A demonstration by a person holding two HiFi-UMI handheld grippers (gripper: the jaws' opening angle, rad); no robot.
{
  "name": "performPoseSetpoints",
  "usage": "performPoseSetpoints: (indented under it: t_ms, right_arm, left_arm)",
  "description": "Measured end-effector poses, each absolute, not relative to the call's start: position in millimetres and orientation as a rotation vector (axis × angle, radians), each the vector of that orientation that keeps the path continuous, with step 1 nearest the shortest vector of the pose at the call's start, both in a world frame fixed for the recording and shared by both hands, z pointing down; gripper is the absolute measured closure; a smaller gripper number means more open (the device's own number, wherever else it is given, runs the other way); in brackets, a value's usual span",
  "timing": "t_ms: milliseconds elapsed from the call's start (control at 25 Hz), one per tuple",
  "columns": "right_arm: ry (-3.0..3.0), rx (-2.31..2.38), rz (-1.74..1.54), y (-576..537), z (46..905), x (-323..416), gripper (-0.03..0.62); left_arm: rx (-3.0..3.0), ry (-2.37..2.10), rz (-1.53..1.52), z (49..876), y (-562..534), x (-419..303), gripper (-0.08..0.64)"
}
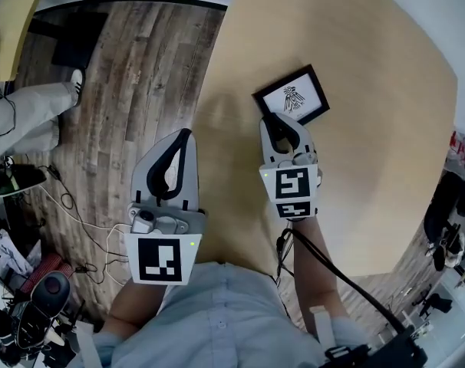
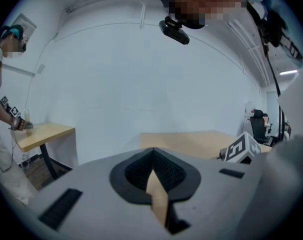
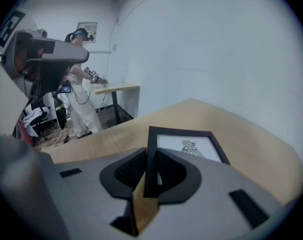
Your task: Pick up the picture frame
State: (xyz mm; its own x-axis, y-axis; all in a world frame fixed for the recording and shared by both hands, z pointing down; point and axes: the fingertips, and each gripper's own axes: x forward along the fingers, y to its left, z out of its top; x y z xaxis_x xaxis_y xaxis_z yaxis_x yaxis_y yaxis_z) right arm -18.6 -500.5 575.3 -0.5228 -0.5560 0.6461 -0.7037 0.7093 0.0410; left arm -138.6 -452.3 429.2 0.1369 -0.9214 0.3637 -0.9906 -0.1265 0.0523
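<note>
Right hand-held gripper [image 3: 148, 159]: jaws pinching the left edge bar of the picture frame [image 3: 187, 145], one pad on each side. The frame sits on the light wood bench [image 1: 371, 167], print facing up, just ahead of this gripper; can't tell whether it is lifted off. Left hand-held gripper [image 2: 152, 156]: jaws pressed together, nothing between, over the bench's left edge by the plank floor [image 1: 140, 90].

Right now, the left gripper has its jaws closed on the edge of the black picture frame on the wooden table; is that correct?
Not quite: it is the right gripper that has its jaws closed on the edge of the black picture frame on the wooden table, as the right gripper view shows. The left gripper holds nothing.
</note>
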Motion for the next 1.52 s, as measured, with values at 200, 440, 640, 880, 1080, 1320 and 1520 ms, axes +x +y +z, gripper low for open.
performPoseSetpoints:
  t_ms: [200, 440, 640, 880, 1080, 1320, 1520]
  right_arm:
    - [-2.369, 1.092, 0.267, -507, 540, -21, 0.528]
    - [-2.495, 1.289, 0.107, -480, 407, 17, 0.528]
    - [-2.624, 1.431, -0.062, -422, 292, 53, 0.528]
    - [-2.694, 1.516, -0.216, -349, 219, 88, 0.528]
    - [-2.719, 1.516, -0.269, -340, 209, 88, 0.528]
    - [-2.709, 1.527, -0.3, -339, 206, 87, 0.528]
    - [-2.759, 1.548, -0.296, -337, 198, 86, 0.528]
  left_arm:
    - [2.195, -1.875, 0.321, 424, -445, -144, 0.558]
    - [2.309, -1.897, 0.215, 356, -419, -110, 0.558]
    - [2.425, -1.936, 0.098, 280, -379, -74, 0.558]
    - [2.559, -1.975, -0.004, 215, -326, -38, 0.558]
    - [2.599, -1.978, -0.075, 200, -324, -26, 0.558]
    - [2.612, -1.993, -0.086, 193, -321, -25, 0.558]
    - [2.626, -2.005, -0.1, 189, -322, -23, 0.558]
